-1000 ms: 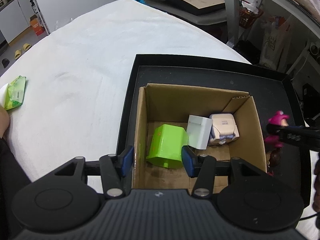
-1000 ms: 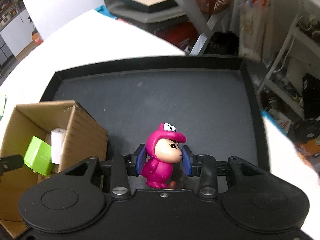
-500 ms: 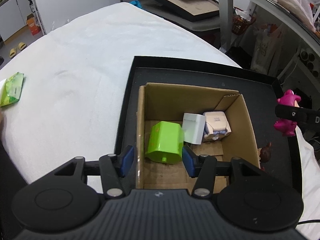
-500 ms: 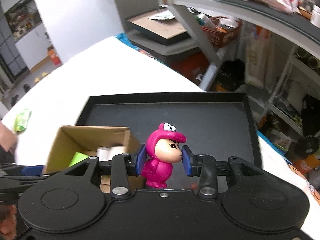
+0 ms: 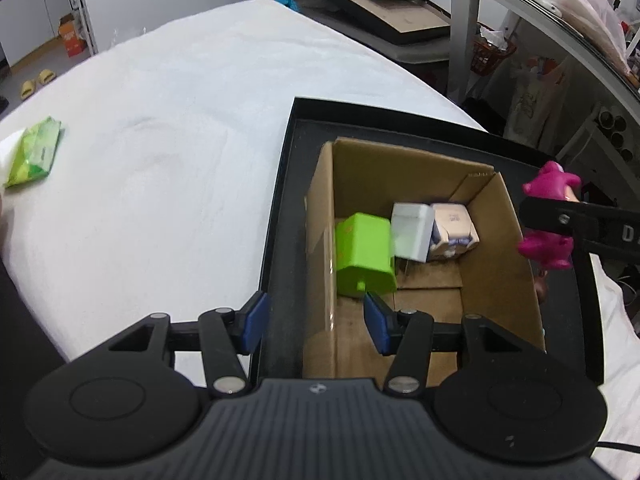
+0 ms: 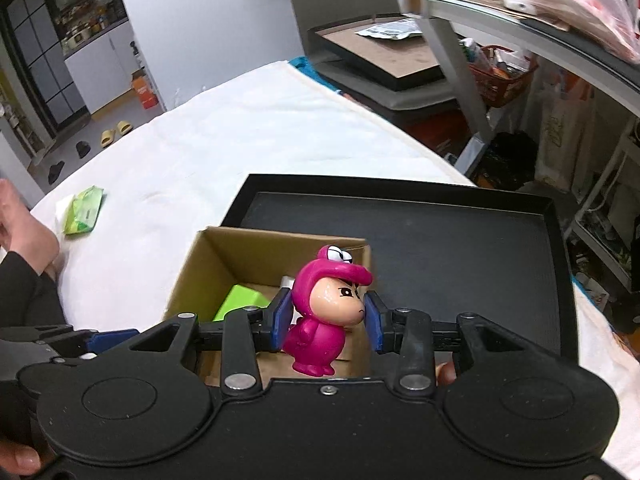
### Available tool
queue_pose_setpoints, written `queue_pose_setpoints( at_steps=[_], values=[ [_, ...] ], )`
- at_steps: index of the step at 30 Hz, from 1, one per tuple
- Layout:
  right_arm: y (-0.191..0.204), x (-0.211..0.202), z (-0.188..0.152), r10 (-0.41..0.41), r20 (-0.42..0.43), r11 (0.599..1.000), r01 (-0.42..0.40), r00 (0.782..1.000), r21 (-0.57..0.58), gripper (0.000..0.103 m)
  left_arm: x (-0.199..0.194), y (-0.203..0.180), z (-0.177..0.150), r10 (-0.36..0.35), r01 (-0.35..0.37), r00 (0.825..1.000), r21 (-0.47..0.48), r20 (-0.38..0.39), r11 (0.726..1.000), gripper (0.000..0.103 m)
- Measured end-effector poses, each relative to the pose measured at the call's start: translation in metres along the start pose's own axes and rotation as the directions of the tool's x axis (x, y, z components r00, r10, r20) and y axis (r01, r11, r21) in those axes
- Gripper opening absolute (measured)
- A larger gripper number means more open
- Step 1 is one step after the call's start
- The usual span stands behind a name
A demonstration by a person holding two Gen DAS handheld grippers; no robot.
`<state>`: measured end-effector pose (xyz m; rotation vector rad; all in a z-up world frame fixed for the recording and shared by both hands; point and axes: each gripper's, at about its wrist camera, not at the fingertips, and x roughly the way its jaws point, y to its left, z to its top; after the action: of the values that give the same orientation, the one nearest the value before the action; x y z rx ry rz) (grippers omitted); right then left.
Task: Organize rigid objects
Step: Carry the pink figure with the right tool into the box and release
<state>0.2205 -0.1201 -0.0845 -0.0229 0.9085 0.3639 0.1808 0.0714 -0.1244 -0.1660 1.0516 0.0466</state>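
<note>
Up in the air, a pink toy figure [image 6: 326,312] is pinched between the two blue pads of the right gripper [image 6: 326,316]. It hangs over the near right side of a brown cardboard box [image 6: 212,256].

Inside the box lie a green block [image 5: 364,256], a white block [image 5: 412,232] and a small pale box [image 5: 454,232], all close together.

The cardboard box sits in a black tray [image 5: 288,184]. The tray rests on a white cloth [image 5: 168,140].

The left gripper [image 5: 316,318] has its jaws spread wide with nothing between them, one on each side of the box's left wall.

A green packet [image 5: 36,156] lies far off on the cloth.
</note>
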Motion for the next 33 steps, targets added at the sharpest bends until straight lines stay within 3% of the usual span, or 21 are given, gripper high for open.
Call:
queue_pose_setpoints(
  at_steps=[9, 14, 16, 23, 27, 31, 33],
  values=[
    [0.025, 0.010, -0.009, -0.027, -0.047, 0.999, 0.026, 0.999, -0.039, 0.038, 0.004, 0.012, -0.011, -0.023, 0.022, 0.999, -0.033, -0.037, 0.999, 0.045],
    [0.035, 0.015, -0.013, -0.056, -0.054, 0.996, 0.052, 0.997, -0.074, 0.038, 0.003, 0.014, -0.014, -0.073, 0.071, 0.996, -0.051, -0.048, 0.996, 0.016],
    [0.038, 0.019, -0.014, -0.060, -0.059, 0.996, 0.056, 0.996, -0.076, 0.038, 0.002, 0.012, -0.017, -0.074, 0.072, 0.996, -0.046, -0.048, 0.996, 0.011],
    [0.047, 0.026, -0.018, -0.104, -0.074, 0.987, 0.094, 0.992, -0.133, 0.038, -0.001, 0.010, -0.018, -0.081, 0.079, 0.996, -0.058, -0.033, 0.995, 0.012],
    [0.048, 0.028, -0.019, -0.180, -0.051, 0.972, 0.170, 0.982, -0.160, 0.050, 0.000, 0.012, -0.018, -0.085, 0.083, 0.996, -0.067, -0.039, 0.994, 0.012],
    [0.042, 0.018, -0.023, -0.170, -0.038, 0.975, 0.162, 0.985, -0.154, 0.053, -0.001, 0.013, -0.017, -0.090, 0.087, 0.995, -0.067, -0.042, 0.994, 0.012],
    [0.037, 0.012, -0.024, -0.167, -0.022, 0.975, 0.162, 0.986, -0.151, 0.060, -0.001, 0.013, -0.016, -0.088, 0.085, 0.995, -0.068, -0.044, 0.994, 0.012]
  ],
)
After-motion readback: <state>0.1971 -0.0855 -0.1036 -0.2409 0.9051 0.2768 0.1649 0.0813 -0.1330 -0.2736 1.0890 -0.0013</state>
